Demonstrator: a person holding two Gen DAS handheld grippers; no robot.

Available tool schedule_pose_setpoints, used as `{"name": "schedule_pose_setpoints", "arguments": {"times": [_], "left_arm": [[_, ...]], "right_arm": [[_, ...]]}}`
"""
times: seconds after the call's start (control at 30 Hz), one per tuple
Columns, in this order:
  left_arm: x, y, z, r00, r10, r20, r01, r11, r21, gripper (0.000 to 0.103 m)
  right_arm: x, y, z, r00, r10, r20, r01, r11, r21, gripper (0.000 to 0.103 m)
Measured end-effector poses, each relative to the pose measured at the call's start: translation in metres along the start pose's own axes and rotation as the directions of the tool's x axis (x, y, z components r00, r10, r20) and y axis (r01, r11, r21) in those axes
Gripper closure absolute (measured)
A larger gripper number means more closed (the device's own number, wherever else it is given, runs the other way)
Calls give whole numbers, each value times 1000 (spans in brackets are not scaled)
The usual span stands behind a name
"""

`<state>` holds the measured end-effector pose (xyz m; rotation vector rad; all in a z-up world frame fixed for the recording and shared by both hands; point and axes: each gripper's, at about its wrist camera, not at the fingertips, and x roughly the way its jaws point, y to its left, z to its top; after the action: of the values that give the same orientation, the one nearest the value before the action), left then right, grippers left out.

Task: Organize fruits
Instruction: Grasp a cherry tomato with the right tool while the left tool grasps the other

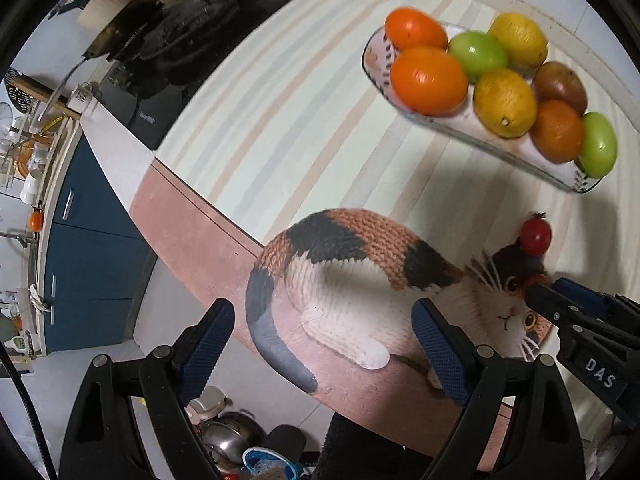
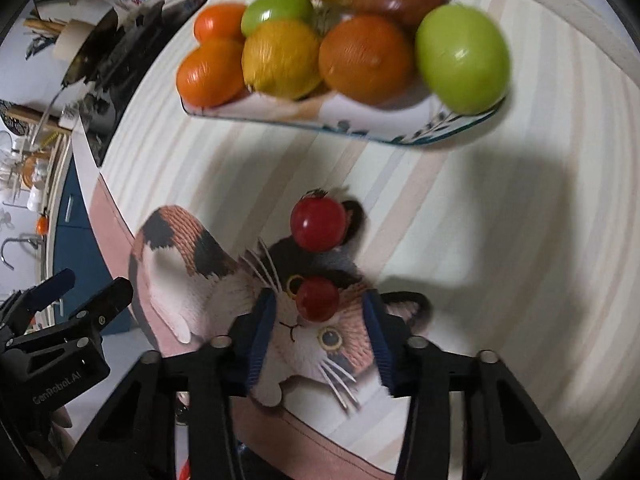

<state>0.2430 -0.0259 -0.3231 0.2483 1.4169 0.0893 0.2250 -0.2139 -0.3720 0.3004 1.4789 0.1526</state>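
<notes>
Right gripper open, cherry tomato between its jaws, untouched; left gripper wide open, empty, over the worktop edge.

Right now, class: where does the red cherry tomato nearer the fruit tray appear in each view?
Left wrist view: red cherry tomato, right of centre, below the fruit tray.
Right wrist view: red cherry tomato, centre, above a second tomato.
Shared landmark: the printed cat.

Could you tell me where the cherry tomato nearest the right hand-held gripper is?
In the right wrist view, that cherry tomato lies on the cat picture's face, just ahead of the right hand-held gripper, with the second cherry tomato beyond it.
</notes>
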Motion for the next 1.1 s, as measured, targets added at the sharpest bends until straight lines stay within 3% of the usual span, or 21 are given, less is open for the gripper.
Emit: {"name": "schedule_pose_setpoints", "arguments": {"times": [0.03, 0.2, 0.33, 0.5, 0.7, 0.8, 0.97, 1.1], "left_arm": [[2, 0, 1, 1000, -1, -5, 1, 1000, -1, 12], [3, -6, 8, 999, -32, -17, 32, 999, 6, 12], [-1, -19, 17, 994, -105, -14, 105, 994, 14, 12], [-1, -51, 34, 969, -244, -33, 245, 969, 29, 12], [7, -102, 49, 937, -342, -73, 349, 931, 111, 13], [11, -123, 50, 927, -364, -93, 374, 915, 150, 24], [18, -145, 49, 923, -365, -122, 382, 905, 188, 52], [20, -148, 48, 926, -363, -107, 377, 906, 190, 66]], "right_arm": [[4, 1, -1, 1000, -5, -6, 5, 1000, -6, 76], [-3, -4, -3, 1000, -4, 16, 5, 1000, -10, 77], [-22, -23, -9, 999, -7, 50, 5, 999, 32, 77], [-42, -58, -12, 997, -20, 77, 11, 993, 117, 77], [-45, -89, -9, 996, -27, 83, 11, 982, 187, 77], [-45, -96, -9, 996, -29, 87, 11, 980, 200, 77], [-46, -100, -7, 995, -31, 90, 12, 978, 207, 77], [-47, -100, -7, 995, -31, 94, 11, 978, 206, 77]]}}
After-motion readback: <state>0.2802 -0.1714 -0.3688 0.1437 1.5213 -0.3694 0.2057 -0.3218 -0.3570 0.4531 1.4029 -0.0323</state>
